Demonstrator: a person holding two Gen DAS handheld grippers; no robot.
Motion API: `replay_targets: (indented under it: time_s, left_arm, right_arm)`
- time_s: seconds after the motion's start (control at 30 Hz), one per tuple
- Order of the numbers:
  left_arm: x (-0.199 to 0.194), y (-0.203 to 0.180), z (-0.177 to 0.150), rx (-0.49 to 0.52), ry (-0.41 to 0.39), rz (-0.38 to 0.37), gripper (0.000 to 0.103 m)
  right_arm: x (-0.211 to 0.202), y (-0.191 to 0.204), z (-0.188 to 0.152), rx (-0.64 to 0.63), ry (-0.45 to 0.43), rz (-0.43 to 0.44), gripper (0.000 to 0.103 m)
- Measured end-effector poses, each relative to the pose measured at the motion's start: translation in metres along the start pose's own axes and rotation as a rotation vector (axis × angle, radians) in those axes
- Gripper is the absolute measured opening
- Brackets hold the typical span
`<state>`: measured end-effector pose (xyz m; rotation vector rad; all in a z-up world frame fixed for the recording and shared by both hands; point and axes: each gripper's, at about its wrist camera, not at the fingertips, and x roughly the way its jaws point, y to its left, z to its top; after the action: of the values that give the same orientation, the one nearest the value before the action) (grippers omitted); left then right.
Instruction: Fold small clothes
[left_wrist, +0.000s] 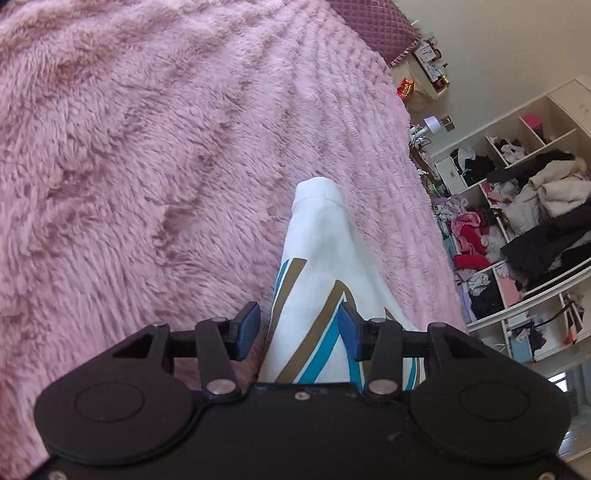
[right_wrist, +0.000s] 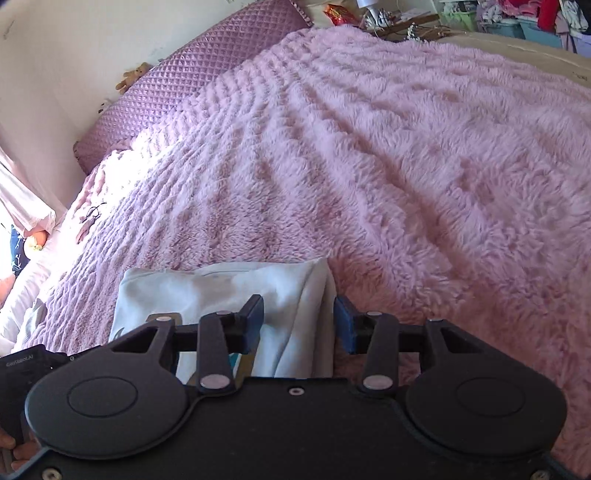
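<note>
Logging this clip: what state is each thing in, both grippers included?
White garment with teal and brown stripes: folded, lying on the blanket.
Fluffy pink blanket: spread over the bed.
Left gripper: open, garment between its fingers.
Right gripper: open, astride the garment's edge.
White wardrobe shelves: open, stuffed with clothes.

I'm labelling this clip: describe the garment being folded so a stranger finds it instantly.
On the fluffy pink blanket covering the bed, near its closest edge, lies a white garment. Only it is smooth, with teal and brown stripes.
</note>
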<state>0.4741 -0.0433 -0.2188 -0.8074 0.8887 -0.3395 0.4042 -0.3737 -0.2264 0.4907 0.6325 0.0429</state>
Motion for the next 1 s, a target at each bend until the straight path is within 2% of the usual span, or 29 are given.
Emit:
replay_targets:
  time_s: [0.07,0.17,0.2,0.23,0.27,0.3,0.33,0.37,0.53,0.63,0.73,0.8,0.87,0.9,0.97,1.0]
  left_arm:
    - [0.012,-0.001,0.006,-0.01,0.0,-0.014,0.045]
    - [0.027,-0.008,0.01,0.019,0.007,0.004,0.045]
    - [0.03,-0.01,0.01,0.027,0.004,0.01,0.045]
    - [0.033,-0.013,0.011,0.033,0.002,0.018,0.043]
    - [0.035,-0.015,0.011,0.037,-0.005,0.026,0.04]
    - [0.036,-0.016,0.01,0.038,-0.012,0.028,0.034]
    - [0.037,-0.019,0.01,0.041,-0.022,0.024,0.021]
    - [0.037,-0.021,0.01,0.05,-0.032,0.027,0.016]
    - [0.038,-0.03,0.016,0.127,-0.119,0.083,0.004]
    - [0.055,-0.019,0.023,0.102,-0.074,0.132,0.004]
    - [0.068,-0.015,0.021,0.152,-0.049,0.173,0.005]
    - [0.066,-0.018,0.022,0.148,-0.047,0.171,0.005]
    - [0.056,-0.021,0.023,0.129,-0.056,0.15,0.005]
    - [0.049,-0.024,0.024,0.129,-0.066,0.134,0.005]
    - [0.034,-0.028,0.023,0.136,-0.086,0.096,0.008]
    - [0.028,-0.031,0.023,0.144,-0.099,0.071,0.014]
  right_arm:
    - [0.005,0.003,-0.001,-0.024,-0.006,-0.008,0.042]
    - [0.006,0.009,-0.002,-0.069,-0.008,-0.016,0.042]
    - [0.006,0.01,-0.001,-0.084,-0.008,-0.019,0.04]
    - [0.006,0.011,0.0,-0.095,-0.011,-0.016,0.034]
    - [0.006,0.012,0.001,-0.104,-0.01,-0.014,0.03]
    - [0.004,0.013,0.001,-0.117,-0.018,-0.019,0.02]
    - [0.003,0.013,0.003,-0.131,-0.026,-0.02,0.012]
    - [0.002,0.014,0.004,-0.142,-0.036,-0.021,0.011]
    - [0.004,0.021,0.007,-0.199,-0.061,-0.058,0.007]
    - [0.019,0.01,0.006,-0.186,-0.037,-0.083,0.005]
    - [0.032,-0.002,0.0,-0.143,-0.004,-0.081,0.007]
    - [0.027,-0.004,0.002,-0.126,-0.009,-0.08,0.015]
    - [0.015,-0.002,0.005,-0.111,-0.03,-0.08,0.031]
    - [0.005,0.001,0.005,-0.107,-0.052,-0.078,0.034]
    - [-0.017,0.004,0.005,-0.097,-0.087,-0.017,0.035]
    - [-0.027,0.006,0.004,-0.093,-0.098,0.022,0.035]
